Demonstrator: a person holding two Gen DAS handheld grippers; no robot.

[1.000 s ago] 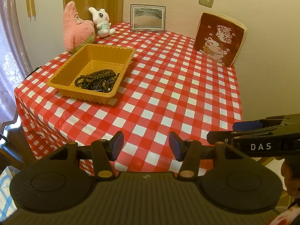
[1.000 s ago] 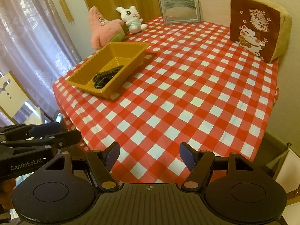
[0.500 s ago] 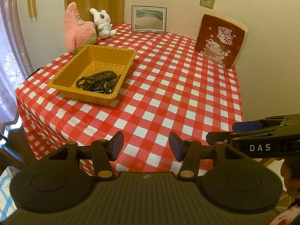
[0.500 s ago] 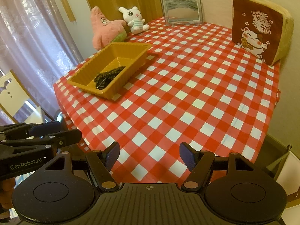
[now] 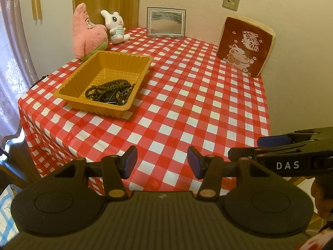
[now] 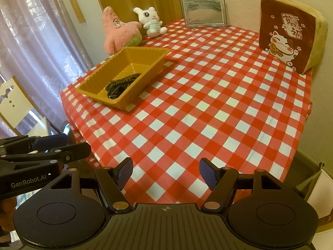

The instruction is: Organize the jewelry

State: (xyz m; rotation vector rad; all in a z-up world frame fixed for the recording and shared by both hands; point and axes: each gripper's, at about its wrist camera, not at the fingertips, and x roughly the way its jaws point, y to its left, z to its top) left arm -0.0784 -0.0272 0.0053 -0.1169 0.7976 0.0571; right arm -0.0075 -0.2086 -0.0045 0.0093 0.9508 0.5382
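We held the left tongs (image 5: pixel 162 164) and right tongs (image 6: pixel 165 173) apart and empty above the worktop's (image 5: pixel 187 108) near edge, well short of the jewelry. The dark bead strands (image 5: pixel 110 90) lay heaped in the orange tray (image 5: pixel 81 76), presumably already gathered.

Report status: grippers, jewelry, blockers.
Left hand-held gripper and right hand-held gripper open, empty, above table's near edge. Dark wooden bead strands piled in orange plastic tray. Checkered cloth between bare.
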